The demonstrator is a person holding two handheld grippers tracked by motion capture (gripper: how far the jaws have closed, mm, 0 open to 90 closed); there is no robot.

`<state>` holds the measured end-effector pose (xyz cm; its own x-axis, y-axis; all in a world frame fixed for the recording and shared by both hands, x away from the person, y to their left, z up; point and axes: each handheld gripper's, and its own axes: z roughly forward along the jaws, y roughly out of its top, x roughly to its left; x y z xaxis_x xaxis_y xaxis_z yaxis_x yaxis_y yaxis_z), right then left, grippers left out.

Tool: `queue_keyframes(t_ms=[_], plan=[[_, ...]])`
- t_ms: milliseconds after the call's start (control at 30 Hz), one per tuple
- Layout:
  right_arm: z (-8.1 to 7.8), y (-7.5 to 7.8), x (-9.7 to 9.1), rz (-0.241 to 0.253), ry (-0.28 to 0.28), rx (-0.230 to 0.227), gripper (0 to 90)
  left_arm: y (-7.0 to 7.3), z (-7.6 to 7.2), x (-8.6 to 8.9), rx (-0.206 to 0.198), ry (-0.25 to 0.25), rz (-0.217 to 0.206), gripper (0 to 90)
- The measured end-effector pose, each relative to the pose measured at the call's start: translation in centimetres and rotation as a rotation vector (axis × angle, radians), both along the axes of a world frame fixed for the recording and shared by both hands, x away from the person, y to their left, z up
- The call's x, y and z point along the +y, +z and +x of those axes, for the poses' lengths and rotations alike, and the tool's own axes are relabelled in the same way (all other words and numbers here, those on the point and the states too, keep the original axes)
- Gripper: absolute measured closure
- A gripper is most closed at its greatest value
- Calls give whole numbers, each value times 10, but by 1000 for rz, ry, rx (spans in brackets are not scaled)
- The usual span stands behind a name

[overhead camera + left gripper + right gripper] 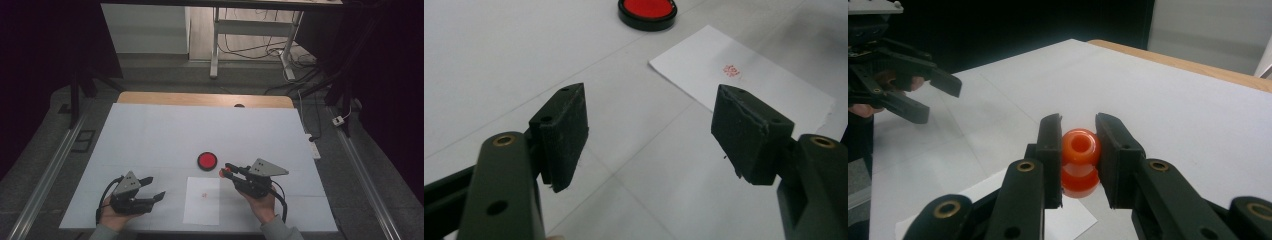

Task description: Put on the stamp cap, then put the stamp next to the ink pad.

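The right gripper (226,170) is clenched on a small orange stamp (1080,161), a spool-shaped piece with a round hole in its upper end. In the right gripper view both black pads press against the narrow middle of the stamp, one on each side, and the stamp stands upright between them. In the high view the stamp (223,173) is seen at the tip of this gripper, just beside the red ink pad (207,161), on the side of the pad that is nearer to the person, and above the far right corner of the white paper (202,206).

The ink pad is a round black dish with a red inside, and it lies on the desk (150,135) just beyond the far edge of the paper. The paper lies flat on the desk, between the two hands, and it carries one small red stamp mark (731,70) near its middle.

The left gripper (156,188) is released: in the left gripper view its two jaws stand well apart and only the bare desk shows between them. It is on the left of the paper, near the paper's left edge, and it points toward the paper. From this gripper's own view the ink pad (647,12) is farther off, beyond the paper's corner. The person's left hand (111,216) holds this gripper at the near edge of the desk.
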<state>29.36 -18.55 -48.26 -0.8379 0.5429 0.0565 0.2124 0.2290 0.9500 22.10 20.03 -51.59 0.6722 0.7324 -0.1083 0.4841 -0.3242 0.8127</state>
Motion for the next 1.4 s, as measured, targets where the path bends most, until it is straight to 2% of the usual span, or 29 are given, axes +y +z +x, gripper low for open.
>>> queue_keyframes(t_ms=[233, 633, 1133, 1400], plan=[[3, 0, -3, -8, -4, 0, 723, -3, 1, 14, 4, 38, -5, 318], [6, 1, -4, -17, -16, -12, 723, -8, 7, 22, 29, 60, 3, 319], [17, 3, -6, -27, -60, -8, 722, -8, 6, 21, 27, 58, 4, 320], [31, 6, -9, -29, -92, -14, 722, -8, 6, 20, 30, 57, 10, 318]])
